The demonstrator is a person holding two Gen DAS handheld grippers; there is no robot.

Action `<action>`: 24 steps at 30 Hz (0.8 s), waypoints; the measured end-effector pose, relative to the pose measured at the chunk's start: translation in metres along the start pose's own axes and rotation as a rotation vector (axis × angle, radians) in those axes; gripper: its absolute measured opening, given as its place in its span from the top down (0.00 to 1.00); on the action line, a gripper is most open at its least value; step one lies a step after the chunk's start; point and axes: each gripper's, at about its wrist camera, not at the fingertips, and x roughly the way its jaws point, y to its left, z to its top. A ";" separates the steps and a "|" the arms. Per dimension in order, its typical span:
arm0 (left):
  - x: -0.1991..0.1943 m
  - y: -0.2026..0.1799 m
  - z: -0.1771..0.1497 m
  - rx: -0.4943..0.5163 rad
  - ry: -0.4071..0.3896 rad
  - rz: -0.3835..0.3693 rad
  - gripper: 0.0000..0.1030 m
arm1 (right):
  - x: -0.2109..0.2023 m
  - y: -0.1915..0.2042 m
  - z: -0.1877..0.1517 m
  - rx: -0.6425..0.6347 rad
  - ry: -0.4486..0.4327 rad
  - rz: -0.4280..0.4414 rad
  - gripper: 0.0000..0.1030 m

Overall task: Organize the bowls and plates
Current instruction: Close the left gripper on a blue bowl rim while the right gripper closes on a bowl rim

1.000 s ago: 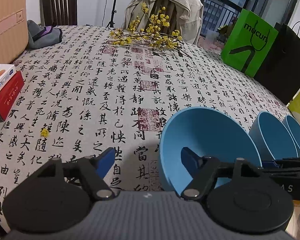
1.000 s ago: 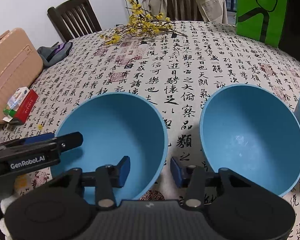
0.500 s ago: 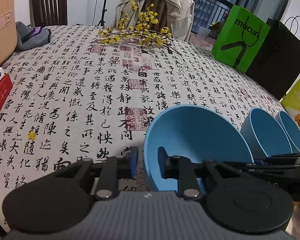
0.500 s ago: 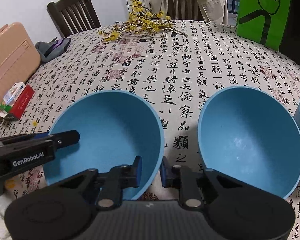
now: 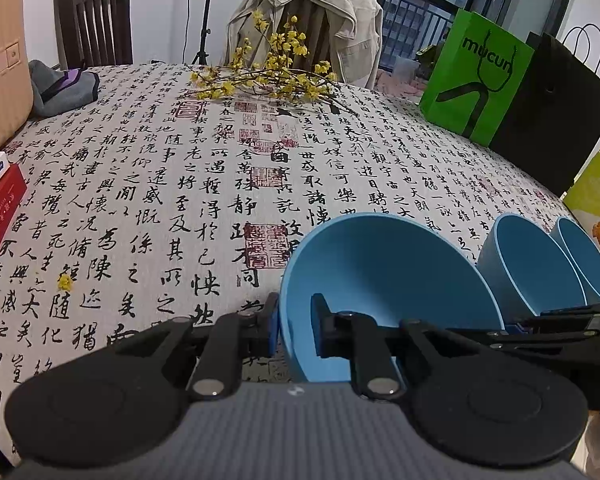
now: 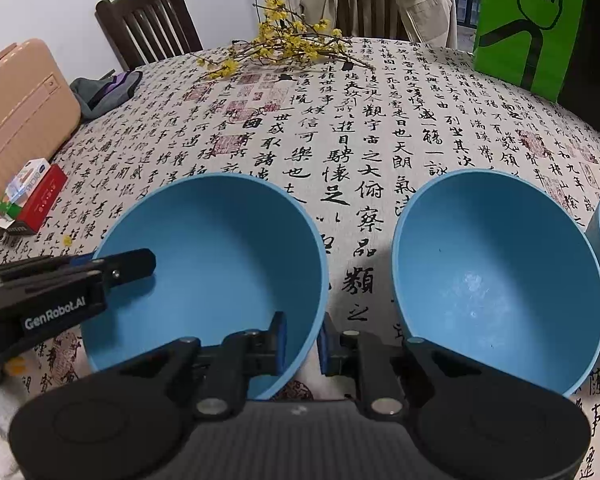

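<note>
- Left gripper [image 5: 294,326] and right gripper [image 6: 302,338] each clamped opposite rims of the left bowl [image 6: 220,256] on the table [image 6: 380,128].
- Step: grasp secured.
- Next, probably: level lift, nest into neighbouring bowl [image 6: 496,264].

A round table [image 5: 148,168] wears a cloth printed with black calligraphy and red seals, and a spray of yellow blossom branches [image 5: 276,76] lies across its far side. At one edge sit a red box [image 6: 44,200] with a white carton [image 6: 24,182] on top, a grey and purple cloth [image 5: 60,88] and a peach suitcase [image 6: 16,96]. Beyond stand a dark wooden chair [image 5: 94,20], a second chair draped with a beige jacket [image 5: 340,16], a green paper bag [image 6: 530,20] and a black bag [image 5: 556,108].
</note>
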 end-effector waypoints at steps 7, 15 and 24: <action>-0.003 0.000 0.000 -0.003 -0.005 0.007 0.84 | -0.002 0.000 -0.001 0.002 0.001 0.008 0.85; -0.014 0.002 -0.001 -0.008 -0.027 0.010 0.84 | -0.009 0.004 -0.001 -0.002 -0.015 0.018 0.85; -0.030 0.005 -0.002 -0.018 -0.056 0.013 0.84 | -0.019 0.012 -0.003 -0.017 -0.036 0.029 0.85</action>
